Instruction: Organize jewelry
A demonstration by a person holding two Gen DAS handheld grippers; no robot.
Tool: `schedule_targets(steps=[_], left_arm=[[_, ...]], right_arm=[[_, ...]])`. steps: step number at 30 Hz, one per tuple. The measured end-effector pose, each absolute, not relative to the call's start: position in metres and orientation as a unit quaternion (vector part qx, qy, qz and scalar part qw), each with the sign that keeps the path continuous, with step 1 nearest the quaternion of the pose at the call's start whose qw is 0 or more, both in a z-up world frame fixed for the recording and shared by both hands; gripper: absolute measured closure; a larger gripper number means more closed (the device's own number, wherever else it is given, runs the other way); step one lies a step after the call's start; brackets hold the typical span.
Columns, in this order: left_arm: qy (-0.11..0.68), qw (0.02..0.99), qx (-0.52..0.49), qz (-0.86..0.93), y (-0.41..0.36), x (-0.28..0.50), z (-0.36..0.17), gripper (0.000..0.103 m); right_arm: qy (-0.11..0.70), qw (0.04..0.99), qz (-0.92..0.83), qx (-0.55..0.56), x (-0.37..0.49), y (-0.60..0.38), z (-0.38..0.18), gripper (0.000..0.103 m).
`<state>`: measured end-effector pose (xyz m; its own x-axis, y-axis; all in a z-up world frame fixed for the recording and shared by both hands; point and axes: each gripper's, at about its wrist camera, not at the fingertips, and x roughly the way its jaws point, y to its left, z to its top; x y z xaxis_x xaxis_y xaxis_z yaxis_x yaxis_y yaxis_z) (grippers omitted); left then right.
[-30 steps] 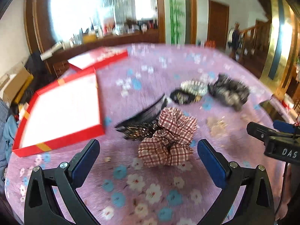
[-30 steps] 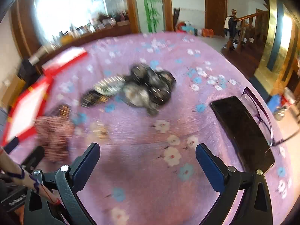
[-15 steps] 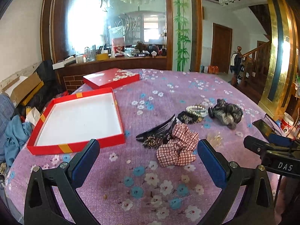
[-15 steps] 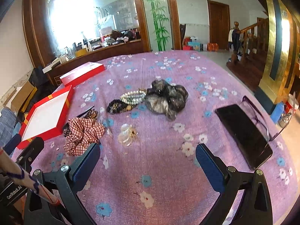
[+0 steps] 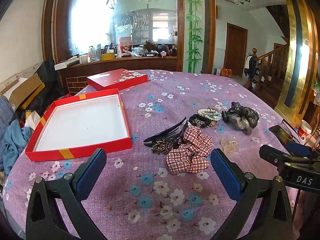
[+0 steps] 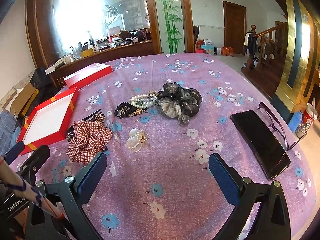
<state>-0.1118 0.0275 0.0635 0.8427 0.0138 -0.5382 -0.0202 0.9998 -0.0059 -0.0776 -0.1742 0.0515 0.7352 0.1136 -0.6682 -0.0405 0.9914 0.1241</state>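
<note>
On the table [image 5: 180, 200] the open box [image 5: 80, 124] lies left, its lid [image 5: 118, 79] behind it. Right of the box sit a comb [image 5: 164, 134] and scrunchie [image 5: 190, 154]; bracelets [image 5: 208, 115] behind them; phone [image 6: 260, 142] and glasses [image 6: 274, 120] far right.

Both views are taken from low over the near edge of a table [image 5: 200, 88] covered in purple flowered cloth, looking forward across it toward the mirrored wall. The left view is set further left, with the open red box [image 5: 80, 124] close ahead on its left. The right view is set further right, with the phone [image 6: 260, 142] and glasses [image 6: 274, 120] near on its right. The checked scrunchie [image 5: 190, 152] [image 6: 88, 140], the beads [image 5: 210, 114] [image 6: 143, 100] and the dark scrunchie [image 5: 242, 117] [image 6: 178, 102] are shared by both. Each gripper's body is caught at the other view's edge.
</note>
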Motion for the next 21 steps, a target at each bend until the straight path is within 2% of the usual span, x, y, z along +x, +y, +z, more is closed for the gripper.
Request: schedule_targets(steps=[21], left_arm=[[0.296, 0.955, -0.02, 0.013, 0.042, -0.107, 0.054, 0.0]], right_arm=[[0.374, 0.925, 0.045, 0.044, -0.075, -0.166, 0.044, 0.001]])
